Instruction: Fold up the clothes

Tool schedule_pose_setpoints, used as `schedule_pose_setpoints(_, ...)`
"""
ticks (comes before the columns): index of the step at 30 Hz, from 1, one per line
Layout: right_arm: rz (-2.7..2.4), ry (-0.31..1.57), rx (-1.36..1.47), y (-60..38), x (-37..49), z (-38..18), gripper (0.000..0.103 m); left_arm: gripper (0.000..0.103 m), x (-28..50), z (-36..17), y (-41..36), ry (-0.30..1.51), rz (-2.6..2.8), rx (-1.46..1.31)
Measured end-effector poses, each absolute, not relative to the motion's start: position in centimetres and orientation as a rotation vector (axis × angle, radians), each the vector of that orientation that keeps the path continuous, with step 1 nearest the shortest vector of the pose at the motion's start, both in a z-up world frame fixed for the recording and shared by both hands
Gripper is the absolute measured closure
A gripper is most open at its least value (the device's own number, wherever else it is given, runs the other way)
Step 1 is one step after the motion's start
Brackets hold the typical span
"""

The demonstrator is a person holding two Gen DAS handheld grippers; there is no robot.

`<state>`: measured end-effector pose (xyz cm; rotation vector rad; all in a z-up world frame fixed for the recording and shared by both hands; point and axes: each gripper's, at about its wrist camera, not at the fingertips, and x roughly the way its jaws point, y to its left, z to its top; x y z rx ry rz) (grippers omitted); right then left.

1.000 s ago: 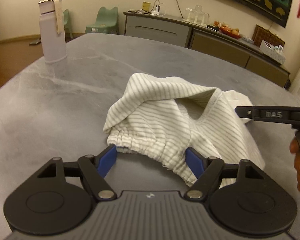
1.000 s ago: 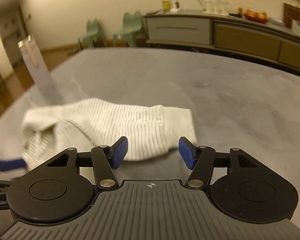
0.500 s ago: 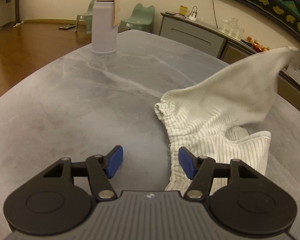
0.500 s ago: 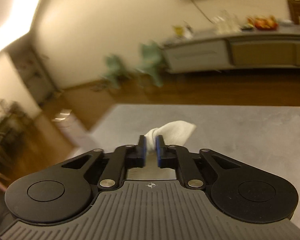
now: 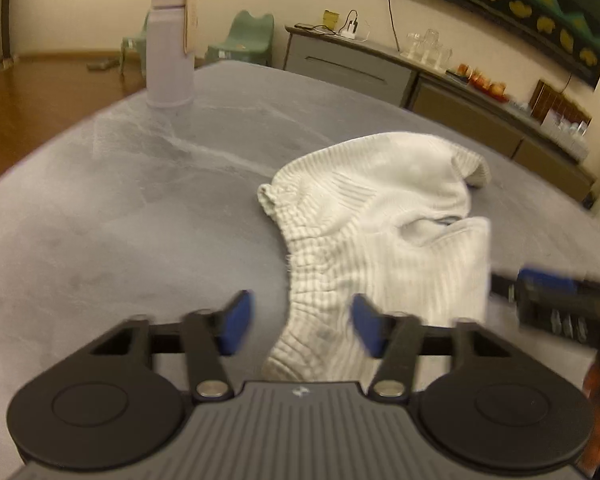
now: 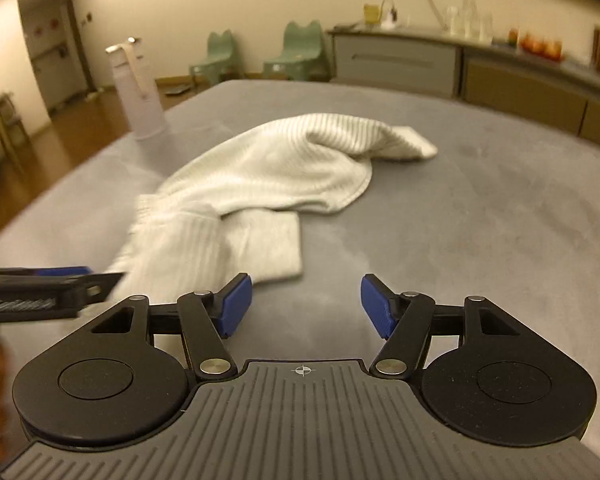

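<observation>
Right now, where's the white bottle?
The white bottle stands upright at the far left of the grey table in both wrist views, beyond and left of the striped garment, not touching it.

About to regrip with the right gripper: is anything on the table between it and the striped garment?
Nothing visible. Only bare table lies between the open right gripper and the garment; the bottle stands far off.

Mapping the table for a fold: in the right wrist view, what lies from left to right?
Left gripper → pale lilac bottle → white striped garment → bare grey tabletop.
</observation>
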<state>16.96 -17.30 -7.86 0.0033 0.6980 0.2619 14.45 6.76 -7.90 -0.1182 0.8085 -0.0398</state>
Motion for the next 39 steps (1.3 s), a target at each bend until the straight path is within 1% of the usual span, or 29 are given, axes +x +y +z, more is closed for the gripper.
schedule_pose_setpoints(2, 0.235, 0.683, -0.010, -16.7, 18.1, -8.3, 0.041, 0.076, 14.4, -8.0, 7.0, 0.802, -0.030, -0.109)
schedule_pose_setpoints(4, 0.247, 0.695, -0.002, -16.0, 19.2, -8.6, 0.043, 0.078, 14.5, -8.0, 7.2, 0.798, -0.024, -0.108)
schedule_pose_setpoints(5, 0.271, 0.707, -0.010, -15.4, 19.5, -8.8, 0.049, 0.079, 14.5, -8.0, 7.2, 0.797, -0.023, -0.110)
schedule_pose_setpoints(6, 0.294, 0.701, -0.035, -14.9, 19.5, -8.9, 0.051, 0.079, 14.5, -8.0, 7.2, 0.796, -0.022, -0.111)
schedule_pose_setpoints(7, 0.317, 0.695, -0.060, -14.4, 19.4, -9.1, 0.061, 0.080, 14.5, -8.0, 7.2, 0.795, -0.021, -0.113)
schedule_pose_setpoints(8, 0.340, 0.689, -0.084, -13.8, 19.4, -9.2, 0.087, 0.081, 14.5, -8.0, 7.2, 0.794, -0.020, -0.115)
schedule_pose_setpoints(10, 0.354, 0.695, -0.123, -13.4, 18.9, -8.8, 0.096, 0.081, 14.5, -8.0, 7.5, 0.793, -0.007, -0.129)
schedule_pose_setpoints(12, 0.341, 0.694, -0.161, -13.6, 18.4, -8.1, 0.099, 0.081, 14.6, -7.9, 8.3, 0.792, 0.034, -0.151)
schedule_pose_setpoints(13, 0.324, 0.684, -0.167, -14.3, 18.0, -7.4, 0.103, 0.082, 14.6, -7.9, 8.9, 0.791, 0.061, -0.167)
schedule_pose_setpoints(18, 0.104, 0.574, -0.246, -21.1, 15.4, -2.2, 0.103, 0.082, 14.4, -7.6, 10.8, 0.793, 0.139, -0.236)
schedule_pose_setpoints(21, -0.024, 0.610, -0.260, -25.2, 14.7, -1.8, 0.103, 0.079, 14.0, -7.2, 10.2, 0.799, 0.151, -0.211)
schedule_pose_setpoints(22, -0.045, 0.651, -0.247, -26.3, 14.7, -2.3, 0.097, 0.078, 13.8, -7.1, 10.0, 0.802, 0.142, -0.211)
schedule_pose_setpoints(23, -0.066, 0.688, -0.238, -27.2, 14.7, -3.1, 0.086, 0.078, 13.6, -6.8, 10.0, 0.799, 0.130, -0.215)
schedule_pose_setpoints(25, -0.063, 0.703, -0.186, -28.0, 13.8, -3.7, 0.083, 0.076, 12.6, -5.9, 9.8, 0.759, 0.100, -0.216)
schedule_pose_setpoints(27, 0.032, 0.673, -0.084, -27.5, 12.7, -3.7, 0.071, 0.069, 12.0, -5.2, 9.3, 0.716, 0.064, -0.204)
schedule_pose_setpoints(28, 0.087, 0.671, -0.061, -26.4, 12.7, -4.0, 0.061, 0.069, 12.0, -5.0, 9.0, 0.704, 0.037, -0.199)
schedule_pose_setpoints(30, 0.193, 0.667, -0.021, -24.2, 12.8, -4.7, 0.063, 0.069, 12.5, -4.8, 8.3, 0.697, 0.006, -0.177)
schedule_pose_setpoints(33, 0.278, 0.668, -0.062, -20.0, 14.2, -6.7, 0.063, 0.069, 14.1, -5.3, 7.9, 0.722, -0.011, -0.141)
schedule_pose_setpoints(37, 0.295, 0.686, -0.109, -17.9, 15.4, -9.6, 0.064, 0.068, 17.0, -6.8, 8.8, 0.783, 0.035, -0.065)
schedule_pose_setpoints(38, 0.295, 0.694, -0.121, -18.2, 15.0, -9.5, 0.064, 0.064, 17.4, -7.1, 9.1, 0.793, 0.052, -0.047)
schedule_pose_setpoints(39, 0.294, 0.704, -0.132, -18.4, 14.7, -9.3, 0.064, 0.047, 17.9, -7.4, 9.4, 0.804, 0.070, -0.029)
